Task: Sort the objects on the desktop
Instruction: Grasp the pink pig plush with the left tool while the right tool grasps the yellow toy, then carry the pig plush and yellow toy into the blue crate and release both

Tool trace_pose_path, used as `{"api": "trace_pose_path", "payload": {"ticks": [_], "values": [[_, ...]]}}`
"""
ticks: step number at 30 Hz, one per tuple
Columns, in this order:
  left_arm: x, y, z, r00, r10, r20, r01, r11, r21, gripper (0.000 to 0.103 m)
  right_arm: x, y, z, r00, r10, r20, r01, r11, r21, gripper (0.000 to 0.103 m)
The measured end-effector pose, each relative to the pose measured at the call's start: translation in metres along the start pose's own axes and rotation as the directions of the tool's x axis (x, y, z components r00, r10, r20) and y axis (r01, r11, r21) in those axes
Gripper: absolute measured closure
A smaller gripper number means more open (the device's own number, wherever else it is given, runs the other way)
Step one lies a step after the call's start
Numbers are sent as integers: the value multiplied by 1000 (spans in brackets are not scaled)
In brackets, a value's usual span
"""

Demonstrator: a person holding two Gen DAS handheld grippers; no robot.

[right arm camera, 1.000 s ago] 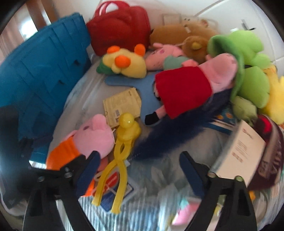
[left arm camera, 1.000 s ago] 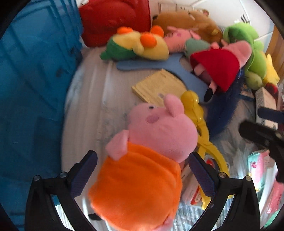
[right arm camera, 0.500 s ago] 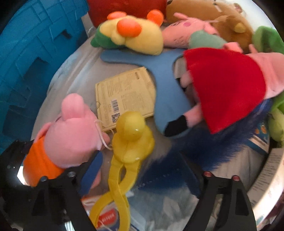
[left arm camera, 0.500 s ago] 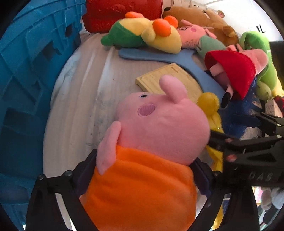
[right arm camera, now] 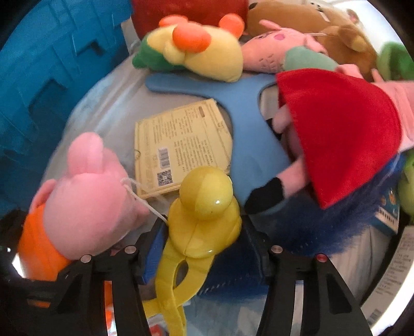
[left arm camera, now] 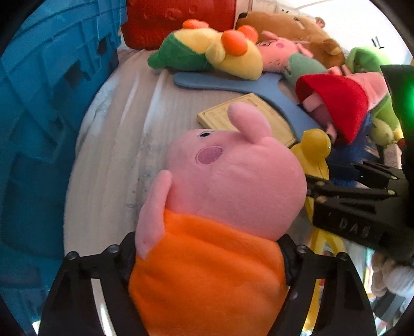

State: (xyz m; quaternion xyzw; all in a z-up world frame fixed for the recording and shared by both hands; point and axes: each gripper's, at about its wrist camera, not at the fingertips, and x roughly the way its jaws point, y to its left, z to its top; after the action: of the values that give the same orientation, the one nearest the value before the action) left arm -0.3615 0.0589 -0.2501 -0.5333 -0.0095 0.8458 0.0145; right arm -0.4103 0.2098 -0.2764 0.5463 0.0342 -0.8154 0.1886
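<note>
A pink pig plush in an orange top (left arm camera: 227,196) fills the left wrist view, lifted slightly off the pale tabletop (left arm camera: 116,155). My left gripper (left arm camera: 207,258) is shut on its orange body, both pads pressed into the fabric. The right wrist view shows the same plush (right arm camera: 88,196) at lower left. Beside it lie yellow duck-shaped tongs (right arm camera: 204,206), their handles trailing toward the camera. My right gripper (right arm camera: 204,245) is shut on the duck's body, one finger against each side. From the left wrist, that gripper's black fingers (left arm camera: 336,191) reach in at the right by the duck (left arm camera: 313,147).
A blue crate (left arm camera: 38,129) walls the left side. At the back lie a red bag (left arm camera: 176,23), a yellow-green plush (right arm camera: 196,54), a brown bear (right arm camera: 310,20) and a red-dressed pig plush (right arm camera: 341,129). A flat blue piece (right arm camera: 245,108) and a yellowish card (right arm camera: 181,144) lie mid-table.
My left gripper has shut on the orange-topped pig plush. My right gripper moved in over the yellow duck tongs and its fingers came together on the duck's body.
</note>
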Motion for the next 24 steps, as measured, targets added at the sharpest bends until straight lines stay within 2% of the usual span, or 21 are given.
{"api": "trace_pose_path", "payload": {"ticks": [6, 13, 15, 18, 21, 24], "values": [[-49, -10, -3, 996, -11, 94, 11, 1000, 3, 25, -57, -10, -7, 989, 80, 126, -84, 996, 27, 49], [-118, -18, -6, 974, -8, 225, 8, 1000, 0, 25, -130, -2, -5, 953, 105, 284, -106, 994, -10, 49], [-137, -20, -7, 965, -6, 262, 7, 1000, -1, 25, -148, 4, -4, 938, 115, 326, -109, 993, -37, 49], [-168, -22, -8, 947, -3, 320, 5, 1000, -8, 25, -188, 14, -2, 905, 159, 394, -131, 987, -97, 50], [-212, -19, -5, 916, 17, 402, -6, 1000, -30, 25, -226, 28, 7, 872, 191, 451, -126, 977, -172, 50], [-253, -8, 4, 885, 42, 463, -18, 998, -56, 26, -273, 51, 23, 828, 225, 515, -108, 963, -246, 50]]}}
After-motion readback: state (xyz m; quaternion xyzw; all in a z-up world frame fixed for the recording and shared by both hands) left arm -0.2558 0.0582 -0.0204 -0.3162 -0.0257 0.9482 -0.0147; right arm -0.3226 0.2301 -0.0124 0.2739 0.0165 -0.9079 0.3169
